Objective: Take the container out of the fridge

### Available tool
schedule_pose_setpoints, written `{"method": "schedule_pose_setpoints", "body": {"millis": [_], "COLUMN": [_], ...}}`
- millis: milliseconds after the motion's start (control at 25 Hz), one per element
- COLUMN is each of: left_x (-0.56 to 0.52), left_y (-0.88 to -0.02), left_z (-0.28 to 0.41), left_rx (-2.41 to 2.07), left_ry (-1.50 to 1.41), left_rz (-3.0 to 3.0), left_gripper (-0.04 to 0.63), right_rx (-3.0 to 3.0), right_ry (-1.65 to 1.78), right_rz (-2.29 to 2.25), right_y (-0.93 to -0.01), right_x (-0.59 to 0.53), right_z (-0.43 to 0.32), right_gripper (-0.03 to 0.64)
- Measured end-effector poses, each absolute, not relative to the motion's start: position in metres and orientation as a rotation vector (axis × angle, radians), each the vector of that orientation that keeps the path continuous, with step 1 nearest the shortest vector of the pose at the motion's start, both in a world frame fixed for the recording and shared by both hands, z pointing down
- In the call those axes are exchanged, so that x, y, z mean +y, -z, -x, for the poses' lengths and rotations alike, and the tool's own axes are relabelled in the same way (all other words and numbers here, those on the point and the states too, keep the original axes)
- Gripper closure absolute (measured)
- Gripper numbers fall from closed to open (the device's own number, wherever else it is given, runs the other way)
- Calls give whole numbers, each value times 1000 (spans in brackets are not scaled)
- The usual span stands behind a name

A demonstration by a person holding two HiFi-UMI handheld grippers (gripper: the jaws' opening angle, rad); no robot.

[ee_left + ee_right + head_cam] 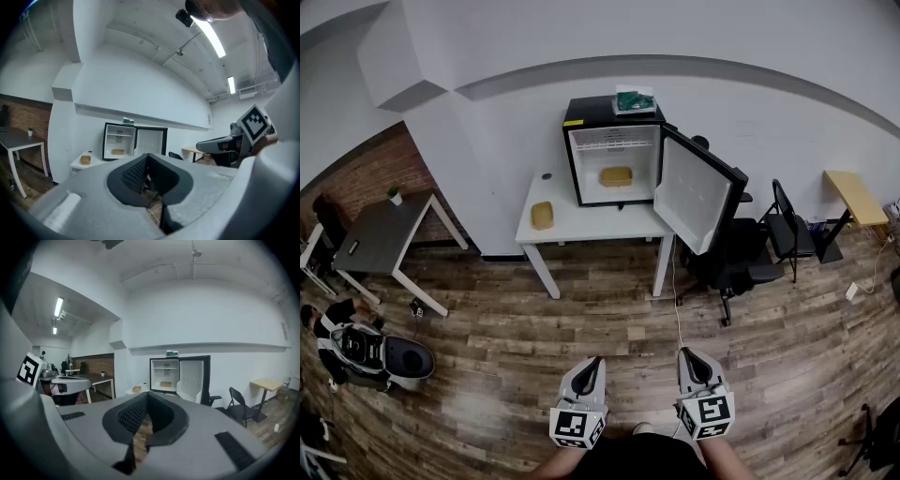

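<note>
A black mini fridge [612, 150] stands on a white table [581, 225] against the far wall, its door [698, 192] swung open to the right. A tan container [616, 176] sits on the fridge floor. A second tan container [543, 215] rests on the table left of the fridge. Both grippers are far from the table, low in the head view: my left gripper [597, 360] and my right gripper [685, 354] are side by side, both shut and empty. The left gripper view shows the fridge [119, 140] beyond the closed tips [148, 157]. The right gripper view shows the fridge [171, 376] beyond its closed tips [147, 395].
Wooden floor lies between me and the table. A grey desk [384, 234] stands at the left, an office chair [736, 262] and a folding chair [787, 230] to the right of the fridge door, and a small wooden table [855, 197] at the far right. A green box [635, 100] lies on top of the fridge.
</note>
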State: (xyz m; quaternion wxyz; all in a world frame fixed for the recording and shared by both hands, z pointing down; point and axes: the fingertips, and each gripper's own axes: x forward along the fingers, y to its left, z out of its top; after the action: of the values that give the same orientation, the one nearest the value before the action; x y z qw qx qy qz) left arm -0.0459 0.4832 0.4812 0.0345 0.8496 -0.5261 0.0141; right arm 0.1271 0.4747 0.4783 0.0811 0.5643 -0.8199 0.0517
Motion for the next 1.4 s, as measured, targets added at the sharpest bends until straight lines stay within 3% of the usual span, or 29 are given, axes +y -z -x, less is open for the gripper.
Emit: {"method": "schedule_pose_setpoints", "body": {"millis": [800,1400], "left_x": [487,350], "left_y": [-502,-515], "left_z": [50,64], "left_rx": [-1724,-1596], "left_ry": [-87,-19], "left_rz": [-2535,-2537], "left_gripper": [580,580], "right_rx": [-2462,-2348], "right_ry": [-182,-198], "right_rz": [-1588,-1587], "right_y": [-510,-527], "right_x": [478,360], "right_z": [-134,-124], "right_gripper": [617,617]}}
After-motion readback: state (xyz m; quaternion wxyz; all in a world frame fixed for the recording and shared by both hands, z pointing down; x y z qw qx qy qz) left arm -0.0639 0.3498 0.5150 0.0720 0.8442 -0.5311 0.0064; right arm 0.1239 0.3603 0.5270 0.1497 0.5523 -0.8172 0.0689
